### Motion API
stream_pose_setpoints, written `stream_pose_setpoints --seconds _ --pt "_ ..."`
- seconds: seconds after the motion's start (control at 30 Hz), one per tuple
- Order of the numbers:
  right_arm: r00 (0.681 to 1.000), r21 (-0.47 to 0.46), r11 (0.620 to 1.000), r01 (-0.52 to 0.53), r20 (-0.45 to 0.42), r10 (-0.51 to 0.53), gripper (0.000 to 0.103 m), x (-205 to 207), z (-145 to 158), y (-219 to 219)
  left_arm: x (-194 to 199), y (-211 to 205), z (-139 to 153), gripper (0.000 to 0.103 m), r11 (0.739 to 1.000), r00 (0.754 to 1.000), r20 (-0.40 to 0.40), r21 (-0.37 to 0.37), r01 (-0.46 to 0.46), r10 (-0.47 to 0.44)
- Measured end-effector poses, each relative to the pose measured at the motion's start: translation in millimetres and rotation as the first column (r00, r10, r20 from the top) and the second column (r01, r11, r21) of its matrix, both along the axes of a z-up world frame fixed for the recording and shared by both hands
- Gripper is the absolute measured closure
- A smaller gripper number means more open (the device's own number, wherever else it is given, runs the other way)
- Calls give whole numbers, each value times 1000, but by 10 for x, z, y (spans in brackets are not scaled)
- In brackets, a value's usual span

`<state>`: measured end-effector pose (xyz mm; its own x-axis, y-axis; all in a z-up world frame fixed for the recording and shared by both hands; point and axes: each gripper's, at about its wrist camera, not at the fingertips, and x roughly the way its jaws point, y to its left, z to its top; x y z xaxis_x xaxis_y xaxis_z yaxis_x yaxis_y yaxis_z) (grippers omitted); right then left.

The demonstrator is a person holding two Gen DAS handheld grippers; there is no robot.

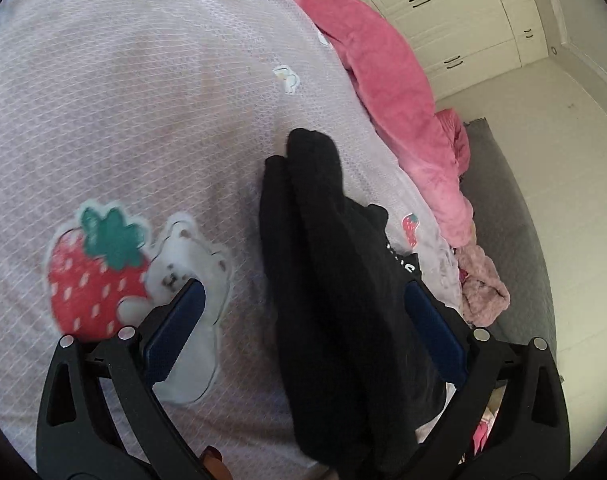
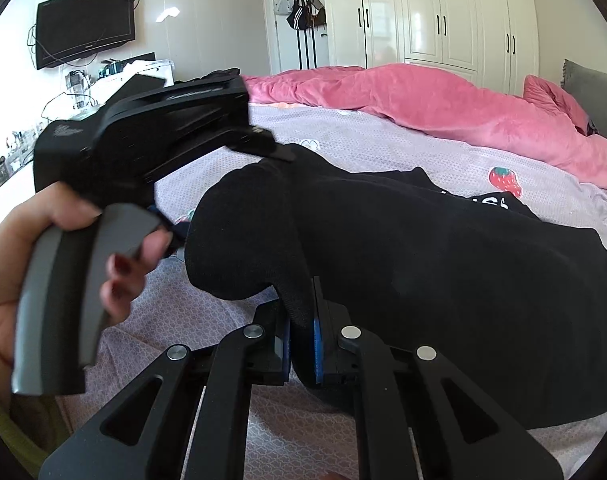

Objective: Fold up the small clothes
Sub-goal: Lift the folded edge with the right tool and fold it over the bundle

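A black garment (image 1: 335,272) with white lettering lies bunched and partly folded on the lilac bedsheet (image 1: 143,120). My left gripper (image 1: 303,292) is open, its blue pads either side of the garment's near part, above the cloth. In the right wrist view the garment (image 2: 423,260) fills the middle. My right gripper (image 2: 302,320) is shut on a fold of its black cloth. The left gripper's body (image 2: 143,152), held by a hand, hovers over the garment's left end.
A pink duvet (image 2: 443,108) lies heaped along the far side of the bed. A small pink fluffy item (image 1: 483,288) sits at the bed's edge. White wardrobes (image 2: 443,16) and a wall television (image 2: 85,26) stand beyond.
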<state>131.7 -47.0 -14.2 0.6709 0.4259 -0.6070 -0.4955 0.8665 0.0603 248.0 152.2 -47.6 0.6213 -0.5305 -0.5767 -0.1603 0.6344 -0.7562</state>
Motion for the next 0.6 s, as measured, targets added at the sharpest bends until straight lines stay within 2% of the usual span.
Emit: stream_pose_setpoints --seconds 0.07,0.13,0.17,0.23,0.3,0.33,0.4,0.53,0.6 --pt "1000 -4 1000 -1 -1 1 96 -1 -15 15 65 -54 -1 12 999 999 16 -16 32 -32" --pt "1000 -9 1000 -3 2 3 96 -5 -26 26 107 -138 -2 25 998 997 34 -3 65 -65" --pt "1000 -12 1000 -4 6 4 96 -7 -32 32 125 -172 -4 38 997 996 40 4 81 -81" --pt "1000 -13 1000 -2 10 2 96 -20 -34 35 151 -227 -14 51 995 994 42 18 100 -101" --pt "1000 -12 1000 1 14 -1 96 -24 -30 35 156 -248 13 81 992 992 46 57 116 -119" --pt "1000 -11 1000 3 18 -3 96 -29 -25 31 154 -264 42 88 988 991 48 94 121 -126" --pt "1000 -8 1000 5 24 -5 96 -33 -12 13 144 -270 76 93 988 990 62 93 122 -128" --pt "996 -17 999 37 79 -35 96 -127 83 -72 74 -376 232 93 986 982 119 103 135 -147" --pt "992 -21 998 65 113 -62 96 -177 156 -176 10 -497 399 93 982 972 165 114 150 -168"
